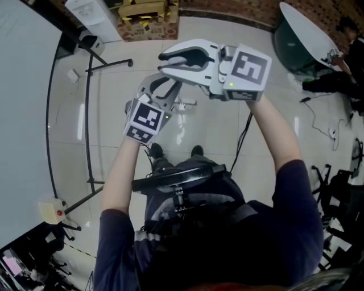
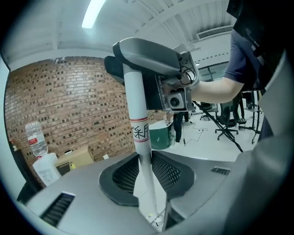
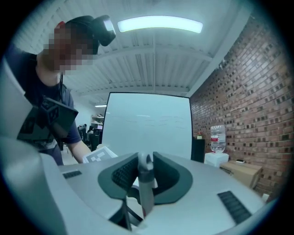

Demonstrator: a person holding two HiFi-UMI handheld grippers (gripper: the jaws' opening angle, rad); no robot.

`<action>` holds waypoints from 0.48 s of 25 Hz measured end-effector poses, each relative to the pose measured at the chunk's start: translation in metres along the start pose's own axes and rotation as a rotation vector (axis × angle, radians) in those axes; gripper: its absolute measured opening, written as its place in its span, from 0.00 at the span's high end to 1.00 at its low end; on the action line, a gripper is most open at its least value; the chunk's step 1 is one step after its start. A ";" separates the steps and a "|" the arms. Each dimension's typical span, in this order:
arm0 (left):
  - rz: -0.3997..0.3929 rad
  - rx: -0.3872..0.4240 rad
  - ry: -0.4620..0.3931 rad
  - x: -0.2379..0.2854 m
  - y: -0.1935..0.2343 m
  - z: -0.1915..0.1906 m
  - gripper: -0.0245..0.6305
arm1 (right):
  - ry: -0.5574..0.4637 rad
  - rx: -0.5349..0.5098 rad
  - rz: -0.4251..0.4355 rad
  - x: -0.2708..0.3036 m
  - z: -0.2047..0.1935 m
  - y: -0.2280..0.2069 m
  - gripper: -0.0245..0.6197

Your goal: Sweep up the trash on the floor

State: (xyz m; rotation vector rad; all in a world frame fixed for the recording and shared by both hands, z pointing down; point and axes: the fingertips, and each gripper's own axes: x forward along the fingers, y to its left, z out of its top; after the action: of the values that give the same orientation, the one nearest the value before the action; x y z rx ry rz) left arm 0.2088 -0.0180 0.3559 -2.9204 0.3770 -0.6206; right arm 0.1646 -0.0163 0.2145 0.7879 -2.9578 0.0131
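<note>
A white pole [image 2: 138,110] with a red-banded label runs up between both grippers; its lower end is hidden from me. My left gripper [image 2: 143,161] is shut on the pole lower down, and in the head view it [image 1: 164,86] sits at centre left. My right gripper [image 2: 151,69] is shut on the pole's grey top end [image 3: 146,181], just above and right of the left one [image 1: 170,61]. In the right gripper view its jaws [image 3: 144,176] close round that end. A small pale scrap [image 1: 73,75] lies on the tiles at far left.
A large white board [image 1: 23,113] on a black stand [image 1: 90,119] fills the left side. Cardboard boxes [image 1: 145,17] line the brick wall [image 2: 69,105], with a water bottle [image 2: 36,137] beside them. At the right are a green round table [image 1: 301,34], floor cables [image 1: 318,119] and chairs.
</note>
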 end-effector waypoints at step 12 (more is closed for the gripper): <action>0.041 -0.167 -0.036 -0.014 0.017 -0.027 0.81 | 0.012 0.017 0.154 0.036 -0.017 -0.009 0.81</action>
State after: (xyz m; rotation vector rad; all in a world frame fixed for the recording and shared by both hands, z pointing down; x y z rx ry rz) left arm 0.1815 -0.0324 0.3715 -3.0680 0.5074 -0.5557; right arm 0.1392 -0.0413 0.2339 0.5572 -3.0027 0.0526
